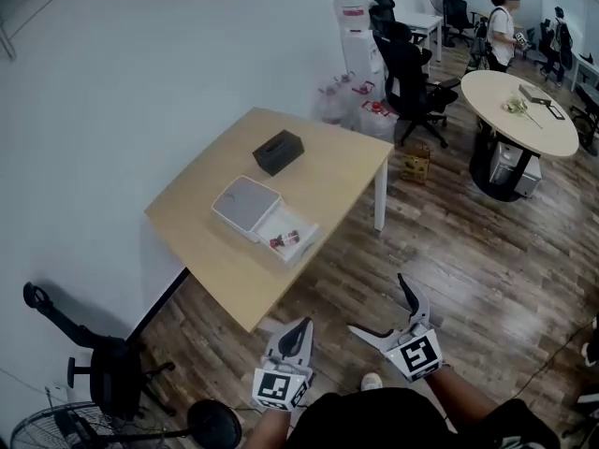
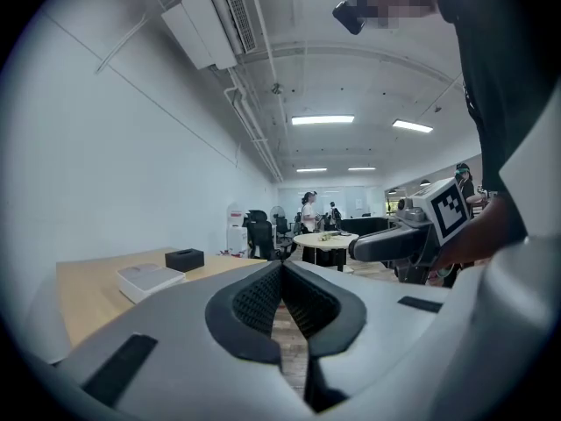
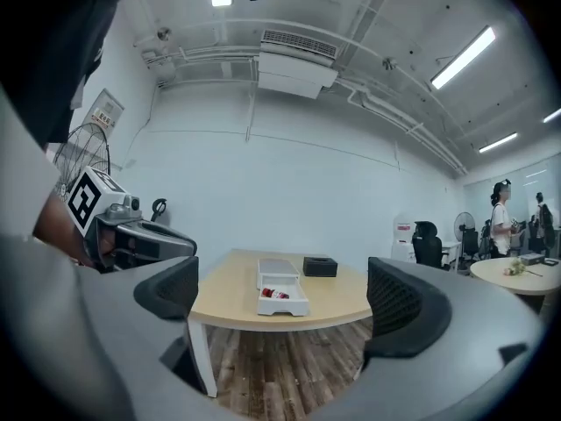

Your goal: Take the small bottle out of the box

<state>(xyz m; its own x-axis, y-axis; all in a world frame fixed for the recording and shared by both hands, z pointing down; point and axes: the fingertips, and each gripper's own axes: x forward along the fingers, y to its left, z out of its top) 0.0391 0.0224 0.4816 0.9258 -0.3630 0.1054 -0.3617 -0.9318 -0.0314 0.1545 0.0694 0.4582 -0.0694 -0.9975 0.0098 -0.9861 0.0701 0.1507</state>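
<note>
Left gripper [image 1: 299,327] pinched together, right gripper [image 1: 378,303] wide and empty, both well off the table [image 1: 328,171]; bottle [image 1: 284,242] lies untaken in its box [image 1: 301,224].

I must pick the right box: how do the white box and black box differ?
The white box is open, showing a small bottle; the black box shows nothing inside. The white box is wider and flatter, the black box smaller and blockier. The white box lies toward the near end of the table, the black box farther back. Both rest on it.
</note>
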